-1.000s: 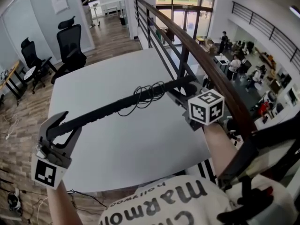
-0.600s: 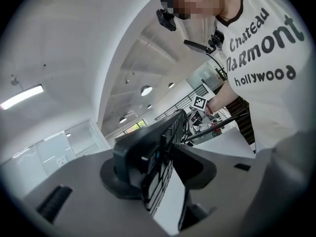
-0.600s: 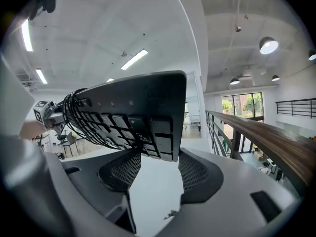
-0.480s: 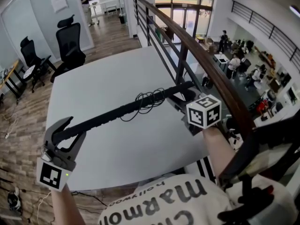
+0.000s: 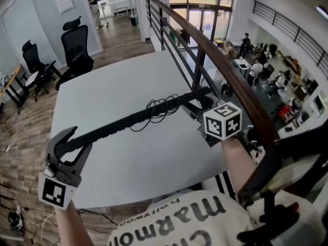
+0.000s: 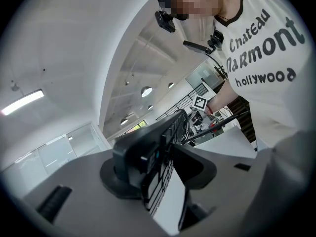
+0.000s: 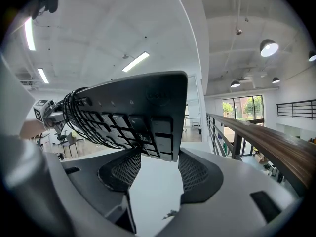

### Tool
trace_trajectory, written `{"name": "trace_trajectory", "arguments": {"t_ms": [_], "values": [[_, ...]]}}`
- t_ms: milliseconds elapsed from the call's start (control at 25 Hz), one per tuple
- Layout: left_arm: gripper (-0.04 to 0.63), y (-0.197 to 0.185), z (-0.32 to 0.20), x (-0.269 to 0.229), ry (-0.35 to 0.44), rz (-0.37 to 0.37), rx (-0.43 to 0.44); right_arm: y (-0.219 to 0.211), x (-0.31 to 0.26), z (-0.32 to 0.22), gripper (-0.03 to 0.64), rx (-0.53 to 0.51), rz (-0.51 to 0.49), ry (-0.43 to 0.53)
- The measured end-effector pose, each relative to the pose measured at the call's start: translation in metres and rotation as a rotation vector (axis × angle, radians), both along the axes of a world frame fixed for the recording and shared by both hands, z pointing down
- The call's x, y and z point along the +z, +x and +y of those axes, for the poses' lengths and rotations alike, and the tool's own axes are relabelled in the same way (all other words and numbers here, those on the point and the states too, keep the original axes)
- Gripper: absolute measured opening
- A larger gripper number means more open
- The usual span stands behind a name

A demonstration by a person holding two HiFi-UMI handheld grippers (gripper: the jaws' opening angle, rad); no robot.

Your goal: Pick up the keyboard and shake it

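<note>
A long black keyboard (image 5: pixel 120 123) hangs in the air above the white table (image 5: pixel 154 160), seen edge-on and slanting up from lower left to upper right. A coiled black cable (image 5: pixel 163 105) is looped around its middle. My left gripper (image 5: pixel 65 143) is shut on the keyboard's left end (image 6: pixel 165 142), with its jaws on either face. My right gripper (image 5: pixel 198 104) is shut on the right end, next to its marker cube (image 5: pixel 222 121). In the right gripper view the keyboard (image 7: pixel 143 105) shows its keys facing down, with the cable (image 7: pixel 79 120) wound round it and both pads (image 7: pixel 195 172) flanking its end.
A dark wooden railing (image 5: pixel 230 81) runs along the table's right side, close to my right hand. Black office chairs (image 5: pixel 77 47) stand on the wood floor beyond the table's far left corner. The table's near edge (image 5: pixel 128 201) lies just in front of the person's body.
Both grippers and the keyboard have shifted only slightly. The left end sits a touch further right. Both grips look the same.
</note>
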State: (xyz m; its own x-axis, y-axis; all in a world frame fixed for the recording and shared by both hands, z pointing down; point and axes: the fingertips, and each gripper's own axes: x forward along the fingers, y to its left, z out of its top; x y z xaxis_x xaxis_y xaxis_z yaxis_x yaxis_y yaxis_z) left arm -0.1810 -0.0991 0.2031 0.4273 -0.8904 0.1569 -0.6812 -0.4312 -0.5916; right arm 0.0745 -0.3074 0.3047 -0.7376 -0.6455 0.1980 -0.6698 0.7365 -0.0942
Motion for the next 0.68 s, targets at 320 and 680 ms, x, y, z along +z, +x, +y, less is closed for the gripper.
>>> {"name": "trace_trajectory", "arguments": {"t_ms": [320, 680], "values": [[0.186, 0.0007, 0.0017, 0.0041, 0.008, -0.004, 0.001, -0.0003, 0.0066, 0.0013, 0.245, 0.002, 0.0, -0.007], [0.187, -0.0052, -0.0036, 0.001, 0.003, 0.0, -0.002, -0.0051, 0.0029, -0.0035, 0.244, 0.005, 0.003, -0.009]]}}
